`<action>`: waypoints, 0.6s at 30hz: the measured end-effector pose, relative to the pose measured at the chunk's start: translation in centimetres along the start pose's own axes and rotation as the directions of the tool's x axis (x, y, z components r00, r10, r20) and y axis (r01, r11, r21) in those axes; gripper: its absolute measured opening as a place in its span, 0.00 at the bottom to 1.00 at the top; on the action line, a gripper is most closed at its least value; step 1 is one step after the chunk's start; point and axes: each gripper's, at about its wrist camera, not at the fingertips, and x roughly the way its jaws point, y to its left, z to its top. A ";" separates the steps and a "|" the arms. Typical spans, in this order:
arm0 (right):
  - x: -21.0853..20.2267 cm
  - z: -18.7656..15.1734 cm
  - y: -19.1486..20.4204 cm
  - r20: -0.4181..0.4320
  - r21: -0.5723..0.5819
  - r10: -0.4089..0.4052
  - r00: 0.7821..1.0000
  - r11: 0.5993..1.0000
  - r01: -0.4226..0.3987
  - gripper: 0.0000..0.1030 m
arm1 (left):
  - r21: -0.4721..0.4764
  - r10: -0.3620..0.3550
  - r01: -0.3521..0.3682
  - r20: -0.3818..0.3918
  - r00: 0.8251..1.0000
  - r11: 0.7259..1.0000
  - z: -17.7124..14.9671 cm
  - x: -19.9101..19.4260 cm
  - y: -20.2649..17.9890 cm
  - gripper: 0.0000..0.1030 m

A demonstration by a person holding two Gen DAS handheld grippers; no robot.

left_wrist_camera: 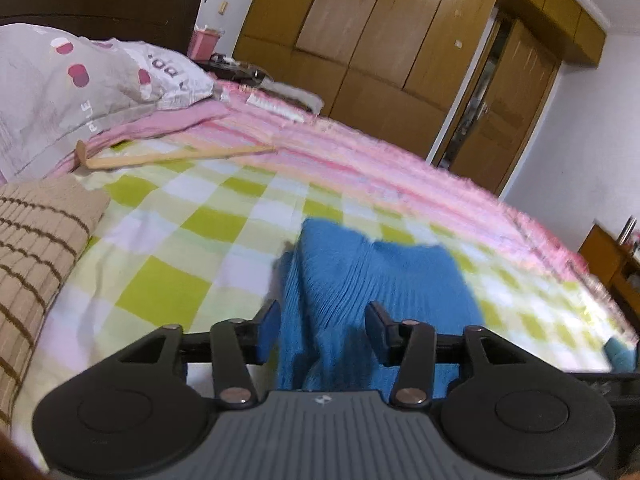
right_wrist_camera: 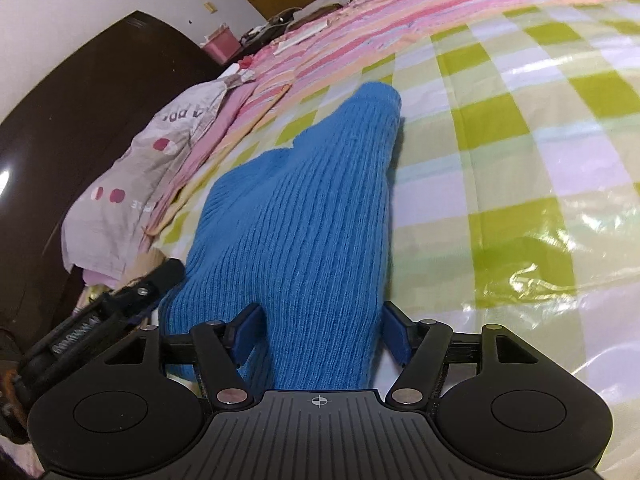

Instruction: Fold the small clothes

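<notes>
On the bed with the green-and-white checked sheet [right_wrist_camera: 520,208] lies the blue ribbed knit garment [right_wrist_camera: 304,208], soft and thick, its narrow end pointing away. Both the left hand-held gripper [left_wrist_camera: 324,332] and the right hand-held gripper [right_wrist_camera: 320,336] have their jaws apart with the knit between them (the pads seem not to press). I judge a fold was just laid down; next needs a fresh grasp at an edge.

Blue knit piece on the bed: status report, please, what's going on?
Left gripper and right gripper open, astride blue knit garment. Garment lies on checked bedspread. Nothing blocking; pillow off to the side.
</notes>
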 end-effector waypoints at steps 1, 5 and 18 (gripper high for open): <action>0.0 -0.1 0.0 0.004 -0.004 0.004 1.000 1.000 -0.004 0.65 | 0.001 0.000 0.000 -0.017 1.000 1.000 -0.2 0.3 0.1 0.50; 0.1 -0.4 -0.1 0.014 -0.012 0.023 1.000 1.000 -0.023 0.66 | -0.008 -0.011 0.011 -0.062 0.998 1.000 -0.5 1.1 0.3 0.51; -2.5 -1.6 -0.3 -0.028 -0.025 0.008 1.000 1.000 -0.009 0.32 | -0.055 -0.063 0.056 -0.140 0.988 0.997 -2.7 -0.8 -0.3 0.42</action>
